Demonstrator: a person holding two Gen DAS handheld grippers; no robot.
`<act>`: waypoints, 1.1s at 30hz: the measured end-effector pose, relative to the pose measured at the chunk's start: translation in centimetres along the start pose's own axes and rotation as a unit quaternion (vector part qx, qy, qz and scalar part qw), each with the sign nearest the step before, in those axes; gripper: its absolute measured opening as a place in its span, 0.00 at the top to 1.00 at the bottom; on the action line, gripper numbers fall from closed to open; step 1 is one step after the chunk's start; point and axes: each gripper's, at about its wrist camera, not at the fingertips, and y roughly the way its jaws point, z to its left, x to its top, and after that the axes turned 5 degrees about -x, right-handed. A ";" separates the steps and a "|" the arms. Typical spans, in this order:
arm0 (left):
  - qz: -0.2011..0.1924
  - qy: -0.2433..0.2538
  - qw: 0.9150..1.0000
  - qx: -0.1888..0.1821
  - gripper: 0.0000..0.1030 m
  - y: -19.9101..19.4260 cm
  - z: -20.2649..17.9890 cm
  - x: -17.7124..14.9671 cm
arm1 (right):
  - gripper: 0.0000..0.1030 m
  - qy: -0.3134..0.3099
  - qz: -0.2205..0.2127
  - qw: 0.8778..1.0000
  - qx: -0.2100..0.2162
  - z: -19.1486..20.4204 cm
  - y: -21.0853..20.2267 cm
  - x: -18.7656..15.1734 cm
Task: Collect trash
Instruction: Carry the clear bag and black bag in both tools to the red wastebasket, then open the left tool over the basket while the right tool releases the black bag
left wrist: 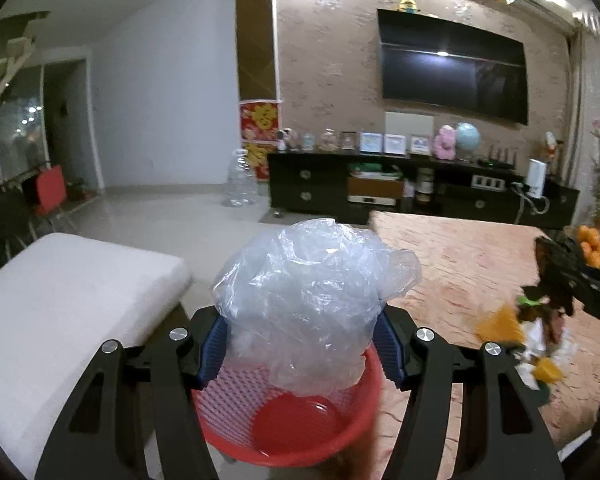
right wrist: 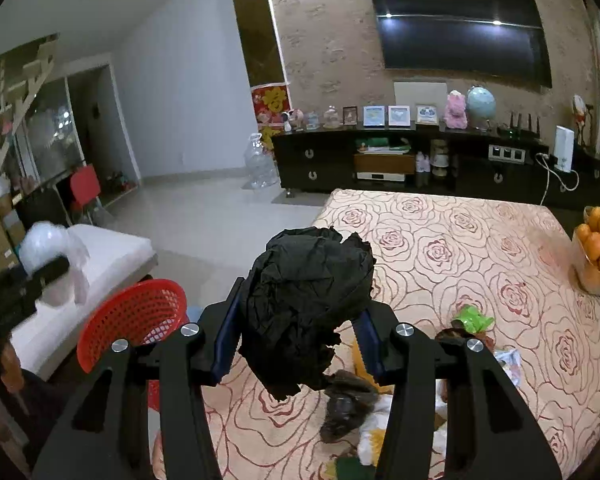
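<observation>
- The left hand-held gripper (left wrist: pixel 300 344) pinched a crumpled clear plastic bag (left wrist: pixel 312 300) between its blue pads, the wad hanging right above the round red mesh plastic basket (left wrist: pixel 236 408).
- The right hand-held gripper (right wrist: pixel 296 344) clamped a crumpled wad of black paper (right wrist: pixel 308 304), held over the near-left edge of the bench (right wrist: pixel 480 248) with its rose-patterned cloth, the basket off to its left.
- Judged step: dropping both wads into the basket. The clear bag looked ready; spreading those jaws squarely over the opening should land it, though so light a film might cling to a pad or drift past the rim.
- The black wad probably needed carrying leftward over the rim before release, and with the left gripper crowding the same opening, taking turns seemed wiser.
- More trash waited on the bench by the right gripper: a dark crumpled wrapper (right wrist: pixel 348 408), a green scrap (right wrist: pixel 474 316), plus white and yellow bits.
- A glass bowl of oranges (right wrist: pixel 598 252) sat at the bench's far right edge, well apart from the work.
- A white cushioned seat (left wrist: pixel 60 300) stood just beside the basket, where a stray drop could land.
</observation>
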 end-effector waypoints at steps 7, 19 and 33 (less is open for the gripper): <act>0.021 -0.064 0.997 0.020 0.43 1.5 4.3 -1.0 | 0.53 -0.032 0.008 0.999 0.002 3.6 1.6 0.5; 0.057 -0.074 0.994 0.057 0.42 4.0 6.5 -2.0 | 0.53 -0.081 0.036 0.990 0.114 11.1 4.8 3.4; 0.131 -0.064 0.988 0.050 0.42 7.5 6.9 -4.8 | 0.53 -0.101 0.104 0.978 0.150 15.5 8.3 0.5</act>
